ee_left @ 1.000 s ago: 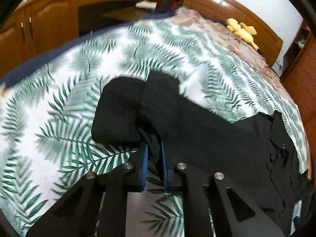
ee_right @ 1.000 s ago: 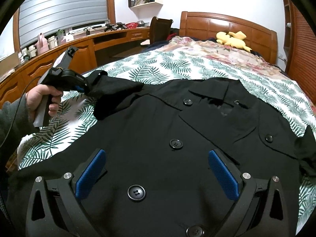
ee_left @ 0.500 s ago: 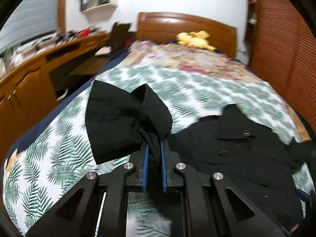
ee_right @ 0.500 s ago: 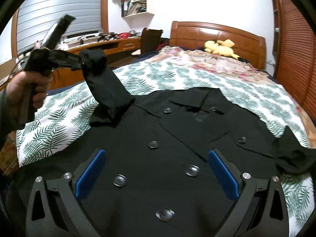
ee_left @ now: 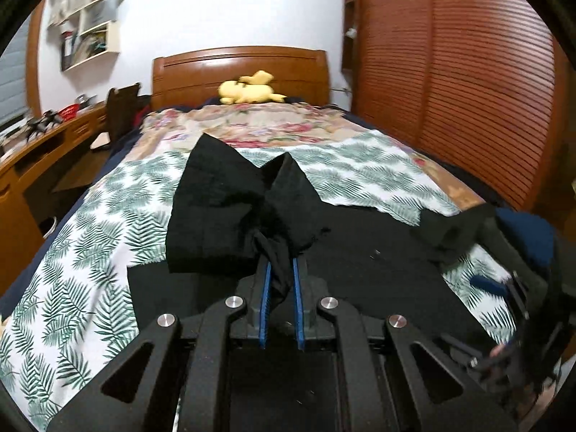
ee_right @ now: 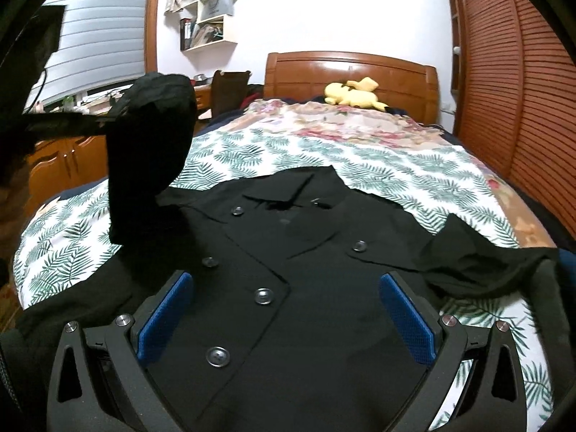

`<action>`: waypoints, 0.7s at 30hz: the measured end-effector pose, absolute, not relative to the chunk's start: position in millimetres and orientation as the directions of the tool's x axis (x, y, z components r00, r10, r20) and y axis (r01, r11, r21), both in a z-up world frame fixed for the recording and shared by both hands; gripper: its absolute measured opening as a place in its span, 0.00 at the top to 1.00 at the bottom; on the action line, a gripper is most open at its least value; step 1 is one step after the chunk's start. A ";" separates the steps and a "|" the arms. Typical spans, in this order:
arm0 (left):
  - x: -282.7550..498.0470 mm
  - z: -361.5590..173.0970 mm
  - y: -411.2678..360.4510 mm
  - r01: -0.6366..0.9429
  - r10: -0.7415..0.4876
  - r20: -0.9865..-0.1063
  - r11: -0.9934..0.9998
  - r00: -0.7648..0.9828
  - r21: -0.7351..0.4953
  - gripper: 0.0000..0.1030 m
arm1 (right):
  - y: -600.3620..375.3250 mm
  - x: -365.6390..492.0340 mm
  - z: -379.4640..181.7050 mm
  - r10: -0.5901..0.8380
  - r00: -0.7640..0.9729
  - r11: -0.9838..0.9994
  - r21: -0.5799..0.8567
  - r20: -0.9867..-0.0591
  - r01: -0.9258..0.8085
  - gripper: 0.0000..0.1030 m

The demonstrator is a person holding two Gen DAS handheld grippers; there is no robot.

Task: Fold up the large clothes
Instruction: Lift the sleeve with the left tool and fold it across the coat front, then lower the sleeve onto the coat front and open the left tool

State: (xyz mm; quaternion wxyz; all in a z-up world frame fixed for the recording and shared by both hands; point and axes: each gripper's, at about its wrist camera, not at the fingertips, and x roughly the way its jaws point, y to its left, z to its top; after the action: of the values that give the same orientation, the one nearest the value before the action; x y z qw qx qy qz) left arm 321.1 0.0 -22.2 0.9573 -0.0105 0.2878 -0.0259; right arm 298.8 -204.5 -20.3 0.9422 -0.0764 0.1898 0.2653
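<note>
A large black buttoned coat (ee_right: 306, 259) lies front up on the fern-print bedspread (ee_right: 396, 165). My left gripper (ee_left: 280, 270) is shut on the end of the coat's left sleeve (ee_left: 230, 212) and holds it raised above the coat body (ee_left: 378, 262). In the right wrist view the lifted sleeve (ee_right: 151, 151) hangs at the left. My right gripper (ee_right: 288, 309) is open and empty, low over the coat's front near its buttons (ee_right: 264, 296). The other sleeve (ee_right: 478, 255) lies out to the right.
A yellow plush toy (ee_right: 351, 93) lies by the wooden headboard (ee_right: 352, 72). A floral blanket (ee_right: 342, 122) covers the far bed. A wooden desk (ee_left: 43, 144) and chair (ee_left: 122, 111) stand left. Slatted wooden wardrobe doors (ee_left: 450, 82) line the right.
My left gripper has lifted the sleeve off the bedspread and swung it up and toward the coat's middle. My right gripper has stayed open over the coat front.
</note>
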 end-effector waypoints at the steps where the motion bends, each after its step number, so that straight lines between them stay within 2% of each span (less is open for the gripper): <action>1: 317.2 -23.9 -4.8 0.055 -0.063 -0.552 0.998 0.831 -0.031 0.89 | -205.2 296.1 -20.7 0.462 0.793 0.852 -0.049 -0.397 -0.521 0.00; 11: 291.5 -53.6 -16.3 0.087 -0.113 -0.592 0.994 0.798 -0.072 0.88 | -197.5 285.2 -18.3 0.429 0.813 0.872 -0.053 -0.394 -0.487 0.00; 15: 280.5 -61.9 -17.1 0.090 -0.096 -0.601 0.995 0.794 -0.040 0.88 | -192.1 284.2 -17.3 0.442 0.804 0.867 -0.040 -0.397 -0.497 0.00; 16: 277.5 -63.2 -16.6 0.093 -0.098 -0.605 0.995 0.790 -0.040 0.86 | -189.3 284.9 -17.3 0.445 0.803 0.865 -0.043 -0.398 -0.500 0.00; 19: 268.3 -65.6 -11.9 0.098 -0.117 -0.606 0.993 0.787 -0.065 0.71 | -179.4 285.4 -19.0 0.458 0.791 0.854 -0.047 -0.406 -0.518 0.00; 21: 259.5 -65.3 -5.3 0.091 -0.122 -0.585 0.992 0.802 -0.083 0.54 | -173.0 285.0 -20.7 0.463 0.785 0.847 -0.055 -0.411 -0.529 0.00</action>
State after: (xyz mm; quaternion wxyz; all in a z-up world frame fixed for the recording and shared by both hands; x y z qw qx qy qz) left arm 259.5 -5.3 -65.3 0.9487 -0.0254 0.3100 -0.0561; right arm 285.0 -173.0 -20.7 0.9409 -0.0840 0.1951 0.2637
